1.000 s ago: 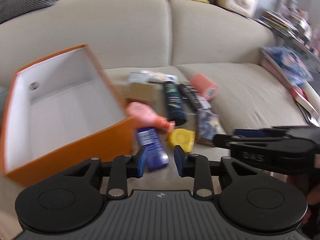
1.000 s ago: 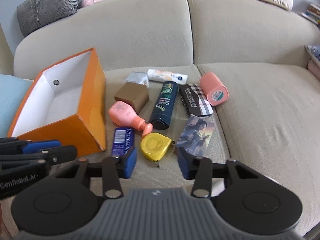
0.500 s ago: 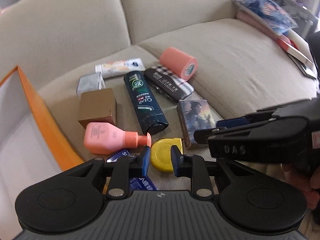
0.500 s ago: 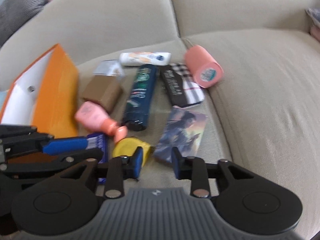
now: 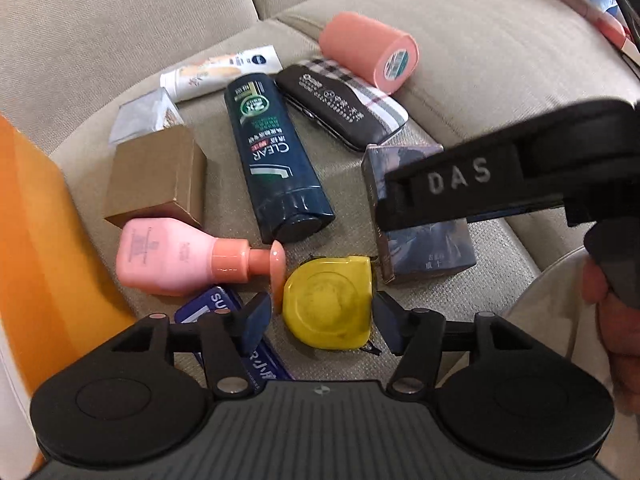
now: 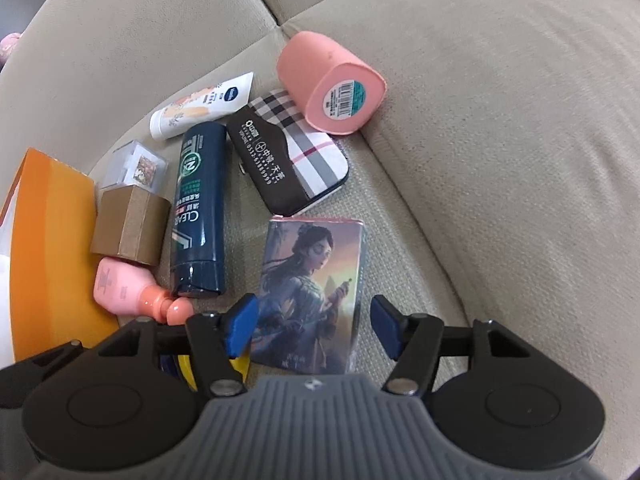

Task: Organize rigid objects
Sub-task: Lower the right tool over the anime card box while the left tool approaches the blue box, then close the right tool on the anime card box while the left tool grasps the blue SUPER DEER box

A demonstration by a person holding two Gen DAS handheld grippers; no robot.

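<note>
fingers of both grippers have descended and spread within one second. left gripper (image 5: 318, 318) straddles yellow tape measure (image 5: 326, 306); right gripper (image 6: 312, 328) straddles picture box (image 6: 316, 292) right of it. grasps appear imminent; orange box (image 5: 40, 216) lies left.

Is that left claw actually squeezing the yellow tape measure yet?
Apart. In the left wrist view, the left gripper is open around the yellow tape measure, with sofa fabric visible between each blue pad and its case.

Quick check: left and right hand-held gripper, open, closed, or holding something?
Left hand-held gripper: open, straddling the yellow tape measure, not gripping.
Right hand-held gripper: open, over the illustrated box.
</note>
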